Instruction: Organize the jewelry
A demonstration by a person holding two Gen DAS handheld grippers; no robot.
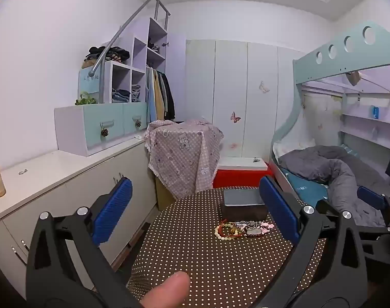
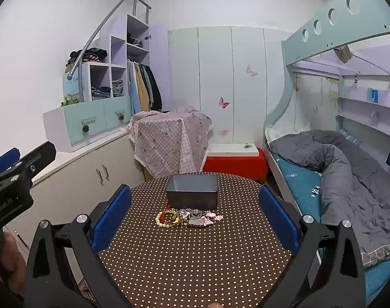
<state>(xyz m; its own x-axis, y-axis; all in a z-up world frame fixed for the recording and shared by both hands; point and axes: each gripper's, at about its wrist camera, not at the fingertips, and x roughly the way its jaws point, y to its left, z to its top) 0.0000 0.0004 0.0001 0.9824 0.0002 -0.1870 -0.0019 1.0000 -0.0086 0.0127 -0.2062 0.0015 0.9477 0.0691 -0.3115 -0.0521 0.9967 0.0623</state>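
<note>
Dotted table (image 2: 195, 256) | jewelry (image 2: 189, 218) ahead of open right tongs (image 2: 195, 220)

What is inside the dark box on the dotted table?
The dark box looks empty where its inside shows; its near wall hides the bottom. The jewelry lies in front of it.

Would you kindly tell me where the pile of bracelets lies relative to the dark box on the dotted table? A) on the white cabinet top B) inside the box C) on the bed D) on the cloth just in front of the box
D: the bracelets lie in a heap on the dotted tablecloth, on the camera side of the dark box, whose inside shows nothing.
</note>
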